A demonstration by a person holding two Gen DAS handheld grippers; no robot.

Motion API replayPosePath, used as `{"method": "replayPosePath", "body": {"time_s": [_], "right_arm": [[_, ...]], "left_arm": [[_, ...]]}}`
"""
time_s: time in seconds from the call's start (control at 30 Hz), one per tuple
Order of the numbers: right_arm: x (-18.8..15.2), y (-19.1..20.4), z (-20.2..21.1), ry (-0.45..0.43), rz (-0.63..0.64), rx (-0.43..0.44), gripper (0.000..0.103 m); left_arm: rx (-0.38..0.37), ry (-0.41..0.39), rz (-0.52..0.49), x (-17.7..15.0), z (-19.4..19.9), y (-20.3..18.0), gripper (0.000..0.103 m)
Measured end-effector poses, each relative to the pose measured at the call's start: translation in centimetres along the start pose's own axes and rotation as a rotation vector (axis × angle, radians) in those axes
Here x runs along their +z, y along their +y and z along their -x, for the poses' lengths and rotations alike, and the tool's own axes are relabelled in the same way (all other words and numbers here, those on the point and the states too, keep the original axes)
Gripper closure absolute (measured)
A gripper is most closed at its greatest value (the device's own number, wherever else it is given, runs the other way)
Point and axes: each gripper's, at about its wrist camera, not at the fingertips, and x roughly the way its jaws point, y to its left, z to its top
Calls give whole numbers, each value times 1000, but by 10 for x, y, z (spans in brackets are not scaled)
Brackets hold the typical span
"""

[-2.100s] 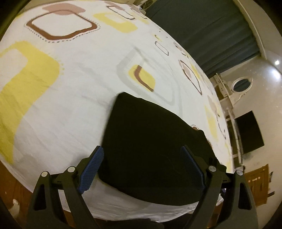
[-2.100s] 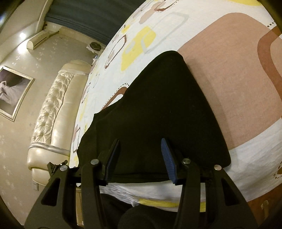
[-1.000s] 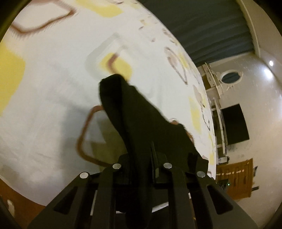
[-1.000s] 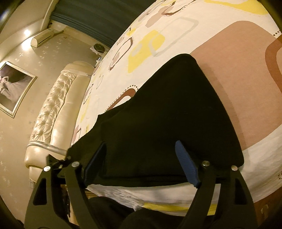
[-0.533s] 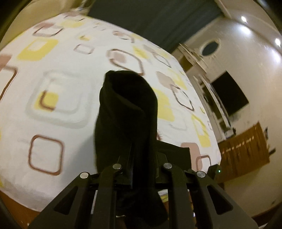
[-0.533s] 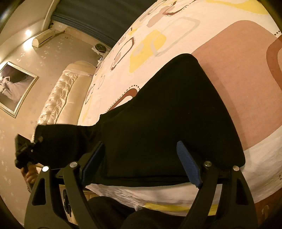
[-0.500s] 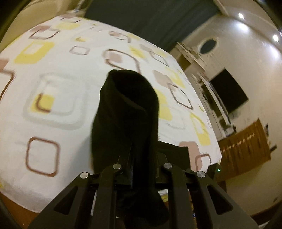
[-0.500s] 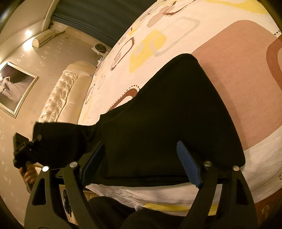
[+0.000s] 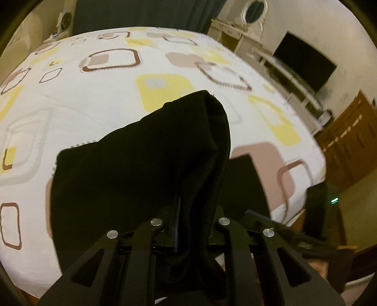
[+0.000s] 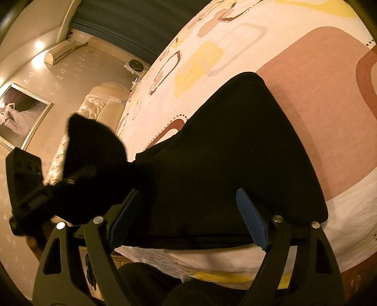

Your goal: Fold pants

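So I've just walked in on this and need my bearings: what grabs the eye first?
The black pants dominate, spread on the patterned bedsheet near the bed's front edge. The left tool is shut on one end, lifting it in a bunched fold. The right tool hangs open above the flat part.

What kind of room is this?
Most likely a bedroom. The black pants lie on a big bed with a white sheet printed with yellow and brown squares, there's a cream tufted headboard, and a white dressing table with an oval mirror.
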Motion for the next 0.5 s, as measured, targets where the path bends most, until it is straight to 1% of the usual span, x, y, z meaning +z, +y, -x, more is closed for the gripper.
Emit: {"method": "replayPosePath", "body": {"time_s": [0.1, 0.23, 0.37, 0.5], "right_arm": [[-1, -1, 1, -2, -4, 5, 20], [-1, 0, 1, -6, -5, 4, 19], [0, -1, 1, -6, -9, 9, 19], [0, -1, 0, -7, -10, 10, 19]], "left_arm": [[46, 23, -29, -9, -19, -12, 89], [118, 20, -70, -20, -37, -24, 89], [152, 7, -95, -26, -44, -25, 89], [164, -5, -96, -31, -50, -26, 89]]}}
